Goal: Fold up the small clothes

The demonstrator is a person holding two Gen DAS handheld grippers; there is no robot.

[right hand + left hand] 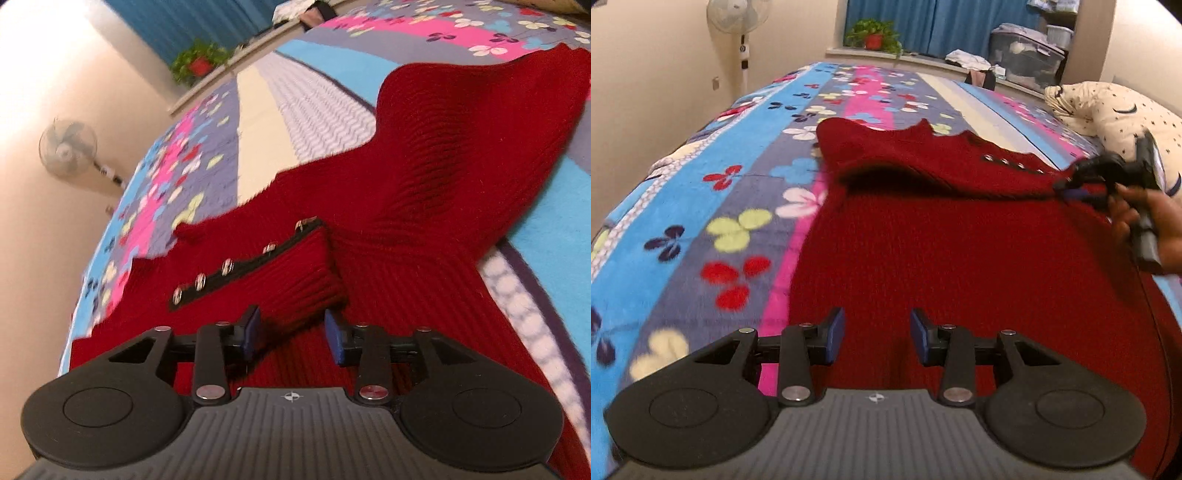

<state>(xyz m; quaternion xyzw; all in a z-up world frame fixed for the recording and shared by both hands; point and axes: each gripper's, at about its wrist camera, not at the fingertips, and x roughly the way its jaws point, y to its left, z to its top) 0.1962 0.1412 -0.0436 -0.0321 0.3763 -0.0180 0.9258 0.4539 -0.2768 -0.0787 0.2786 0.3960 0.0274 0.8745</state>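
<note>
1. Standing at the far left of the left wrist view, a pedestal fan (pixel 738 14) rises against the cream wall; a potted plant (pixel 874 35) sits on the window ledge before blue curtains (pixel 923 22), and a clear storage box (pixel 1027 55) is further right.
2. A bed under a floral striped blanket (pixel 701 206) fills the middle ground, with a spotted pillow (pixel 1115 110) at its right edge.
3. The red knit sweater (pixel 960 258) lies on the blanket right of centre, its long axis running from the near edge away toward the window, with the far part folded over and raised.
4. A black strip of metal rings (pixel 236 266) crosses the folded cuff.
5. The left tool (pixel 877 336) hovers over the near sweater body, its blue pads apart and gripping nothing.
6. The right tool (pixel 293 334) has its pads spread either side of the ribbed cuff (pixel 295 280), not closed on it; in the left wrist view it is blurred at the sweater's right edge.
</note>
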